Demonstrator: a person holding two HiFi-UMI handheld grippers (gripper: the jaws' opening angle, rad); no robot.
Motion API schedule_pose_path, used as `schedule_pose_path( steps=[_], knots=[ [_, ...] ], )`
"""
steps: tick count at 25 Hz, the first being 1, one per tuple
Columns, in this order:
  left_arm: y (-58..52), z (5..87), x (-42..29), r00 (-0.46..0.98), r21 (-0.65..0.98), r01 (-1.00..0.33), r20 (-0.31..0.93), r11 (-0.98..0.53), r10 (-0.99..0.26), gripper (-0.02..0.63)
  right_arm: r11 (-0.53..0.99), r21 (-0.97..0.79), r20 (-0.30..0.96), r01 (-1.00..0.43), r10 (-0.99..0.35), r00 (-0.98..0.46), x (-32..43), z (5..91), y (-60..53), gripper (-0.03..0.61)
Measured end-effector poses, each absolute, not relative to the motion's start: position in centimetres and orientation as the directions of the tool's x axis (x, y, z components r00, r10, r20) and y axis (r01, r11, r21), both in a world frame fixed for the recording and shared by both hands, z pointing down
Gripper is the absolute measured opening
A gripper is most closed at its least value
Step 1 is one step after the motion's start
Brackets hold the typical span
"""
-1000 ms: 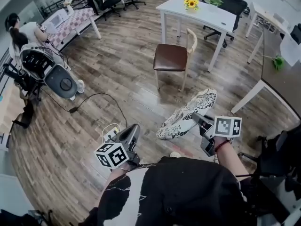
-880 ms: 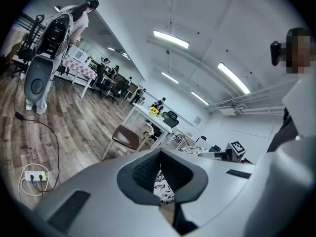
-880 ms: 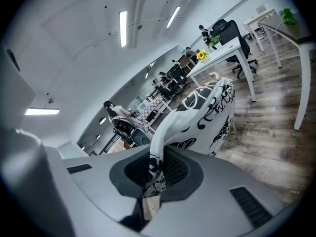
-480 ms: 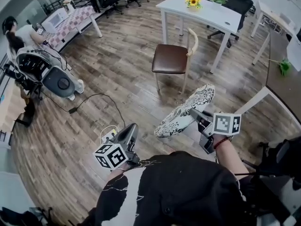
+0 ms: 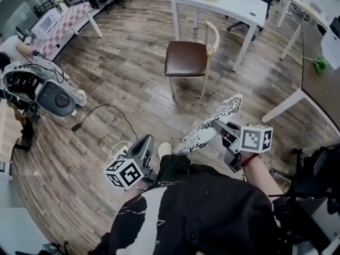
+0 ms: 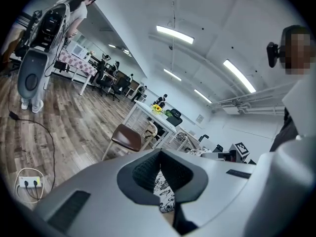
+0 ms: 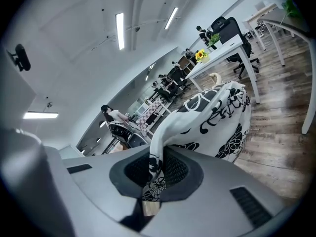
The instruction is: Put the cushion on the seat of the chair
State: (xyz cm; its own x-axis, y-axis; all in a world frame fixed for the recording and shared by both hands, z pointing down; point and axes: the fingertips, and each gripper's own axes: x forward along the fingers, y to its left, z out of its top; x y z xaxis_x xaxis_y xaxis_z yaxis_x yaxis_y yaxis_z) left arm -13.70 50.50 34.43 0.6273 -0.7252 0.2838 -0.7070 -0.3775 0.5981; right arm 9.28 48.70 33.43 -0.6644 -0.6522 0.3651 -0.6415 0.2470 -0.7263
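The black-and-white floral fabric cushion hangs in the air on the near side of the wooden chair with the brown padded seat, well short of it. The right tool has its jaws pinched tight on a fold at the cushion's edge. The left tool, farther from the chair, is closed on nothing. The cushion looks soft, light and floppy, and sags from its single pinch. A second hold on the opposite edge would probably help lay it flat on the smooth seat.
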Motion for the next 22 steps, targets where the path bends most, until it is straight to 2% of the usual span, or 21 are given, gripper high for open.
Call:
schedule_pose_path(
  steps=[12, 22],
  knots=[
    [35.6, 34.4, -16.4, 0.778, 0.605, -0.602, 0.295, -0.521, -0.555, 0.011, 0.154, -0.74, 0.365, -0.654, -0.725, -0.584, 3.1, 33.3, 37.3, 0.028],
    [26.9, 32.4, -20.7, 0.824, 0.583, -0.549, 0.261, -0.599, -0.502, 0.011, 0.17, -0.75, 0.303, -0.639, -0.771, -0.561, -1.8, 31.3, 30.6, 0.028]
  ],
)
